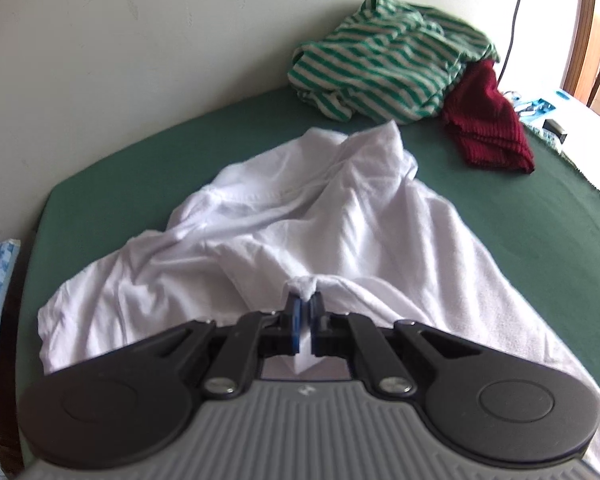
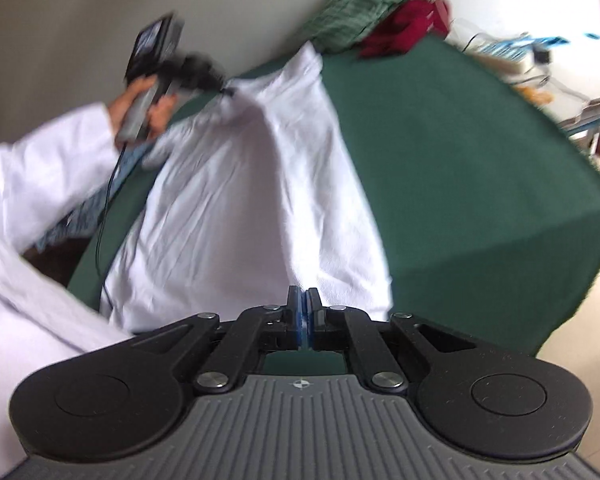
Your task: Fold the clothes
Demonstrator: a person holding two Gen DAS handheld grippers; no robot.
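Observation:
A crumpled white garment point(image 1: 300, 208) lies spread on the green-covered table point(image 1: 520, 216). My left gripper point(image 1: 305, 300) is shut on a bunched fold of it, and white cloth pokes out between the blue pads. In the right wrist view the same garment point(image 2: 252, 184) runs from the far left gripper point(image 2: 224, 90), held by a hand point(image 2: 140, 108), down to my right gripper point(image 2: 304, 296). That gripper is shut at the garment's near edge, with a pale sliver of cloth between its pads.
A green-and-white striped garment point(image 1: 384, 64) and a dark red knitted one point(image 1: 488, 120) lie heaped at the table's far side by the wall. Small clutter point(image 2: 520, 56) sits beyond the far right corner. The person's white sleeve point(image 2: 40, 168) fills the left.

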